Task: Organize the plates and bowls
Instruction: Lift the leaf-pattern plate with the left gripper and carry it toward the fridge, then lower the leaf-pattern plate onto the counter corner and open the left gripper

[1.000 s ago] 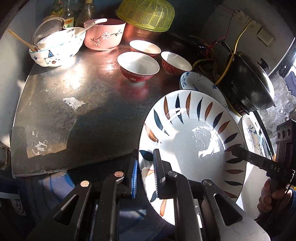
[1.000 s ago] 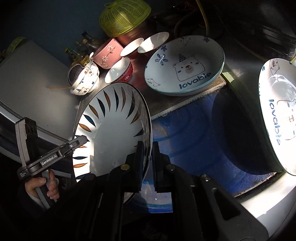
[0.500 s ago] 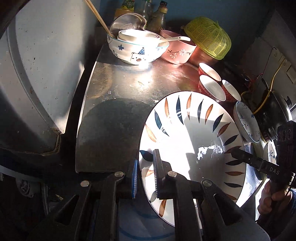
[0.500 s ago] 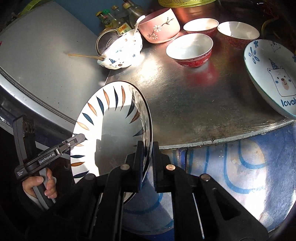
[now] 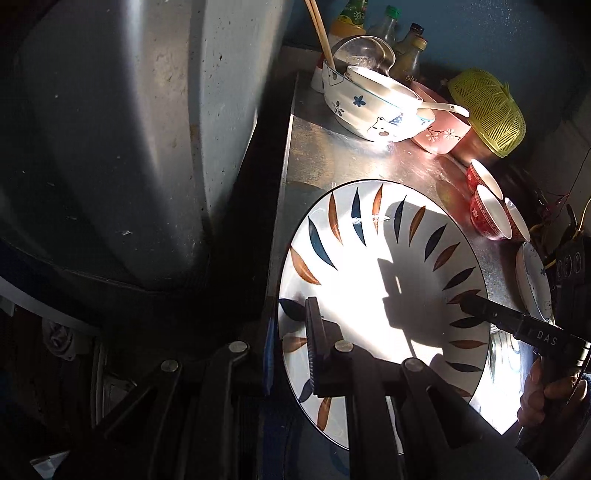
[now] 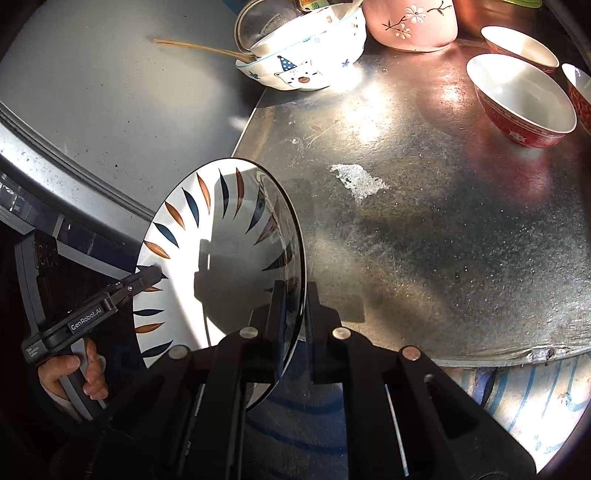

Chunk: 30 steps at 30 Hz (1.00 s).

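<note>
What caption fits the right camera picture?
Both grippers hold a leaf-patterned plate over the metal table.

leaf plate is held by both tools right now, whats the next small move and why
Probably carry the leaf plate forward over the bare metal tabletop and start lowering it. The left tool and right tool each clamp its rim, it hangs mostly past the table's near edge, and the red bowls sit well clear.

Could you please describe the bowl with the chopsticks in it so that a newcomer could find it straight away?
Start at the metal counter and look to its far edge beside the grey wall. There sits a white bowl next to the pink bowl. Unlike the red bowls, it has a bear in a party hat, blue flowers, and chopsticks poking out.
</note>
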Tool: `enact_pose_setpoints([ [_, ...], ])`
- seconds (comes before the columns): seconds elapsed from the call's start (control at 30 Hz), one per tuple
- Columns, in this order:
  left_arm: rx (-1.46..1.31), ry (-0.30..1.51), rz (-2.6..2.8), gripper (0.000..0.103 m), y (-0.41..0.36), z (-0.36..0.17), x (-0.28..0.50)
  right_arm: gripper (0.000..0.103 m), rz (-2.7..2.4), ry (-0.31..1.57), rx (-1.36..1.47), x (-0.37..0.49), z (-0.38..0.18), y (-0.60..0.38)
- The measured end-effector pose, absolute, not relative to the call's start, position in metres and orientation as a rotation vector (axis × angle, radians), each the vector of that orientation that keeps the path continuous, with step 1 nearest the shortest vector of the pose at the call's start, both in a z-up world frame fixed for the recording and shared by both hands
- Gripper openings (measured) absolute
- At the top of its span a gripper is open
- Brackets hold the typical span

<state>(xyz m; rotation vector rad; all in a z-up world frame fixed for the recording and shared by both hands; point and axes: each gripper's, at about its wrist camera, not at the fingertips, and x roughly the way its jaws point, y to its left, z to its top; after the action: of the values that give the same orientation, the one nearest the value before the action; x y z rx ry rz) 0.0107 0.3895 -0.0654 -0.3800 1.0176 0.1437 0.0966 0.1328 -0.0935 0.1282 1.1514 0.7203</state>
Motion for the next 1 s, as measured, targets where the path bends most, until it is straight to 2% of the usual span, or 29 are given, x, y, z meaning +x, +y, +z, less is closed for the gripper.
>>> enact_pose_setpoints([
  [1.0, -0.366, 1.072, 0.238, 0.016, 0.400, -0.091, 0.029, 0.012, 0.692, 1.171, 0.050, 0.128, -0.112, 0.175],
])
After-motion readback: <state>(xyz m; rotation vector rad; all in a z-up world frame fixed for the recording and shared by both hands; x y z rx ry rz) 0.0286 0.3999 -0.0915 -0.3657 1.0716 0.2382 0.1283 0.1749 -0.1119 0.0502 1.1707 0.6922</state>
